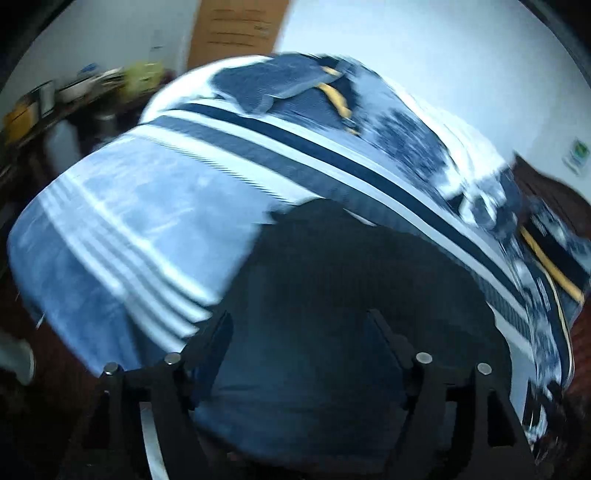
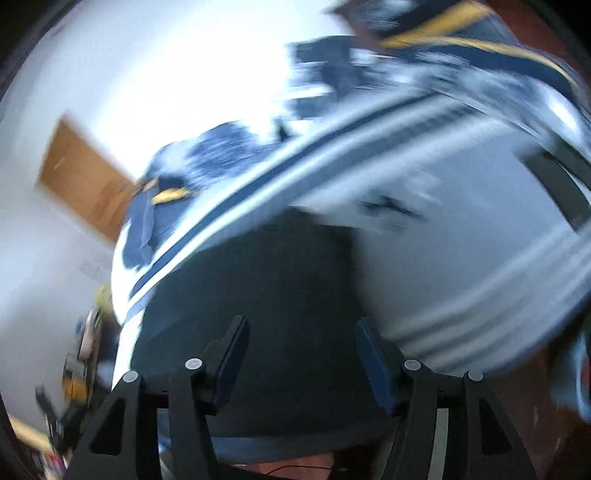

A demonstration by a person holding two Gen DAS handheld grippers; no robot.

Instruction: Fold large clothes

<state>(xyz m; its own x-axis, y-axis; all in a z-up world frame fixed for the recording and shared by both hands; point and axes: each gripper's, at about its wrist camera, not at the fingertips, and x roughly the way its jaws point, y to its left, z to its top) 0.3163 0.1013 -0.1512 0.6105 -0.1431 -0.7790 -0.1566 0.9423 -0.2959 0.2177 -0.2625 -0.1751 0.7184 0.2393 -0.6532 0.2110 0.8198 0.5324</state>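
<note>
garment (image 1: 155,206) lt-blue w/ white+navy stripes, yellow trim, blurred | spread over reddish-brown bench (image 1: 546,192) | L claw (image 1: 299,350) fingers apart, cloth betw. | R claw (image 2: 301,354) same

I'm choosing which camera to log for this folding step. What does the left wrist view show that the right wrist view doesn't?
Only the left wrist view shows a cluttered dark shelf at far left and a small green-and-white sign on the right wall. Only the right wrist view shows red-brown floor at lower right. Both show the striped bedspread, a dark garment lying on it ahead of each open gripper, and an orange-brown door.
</note>
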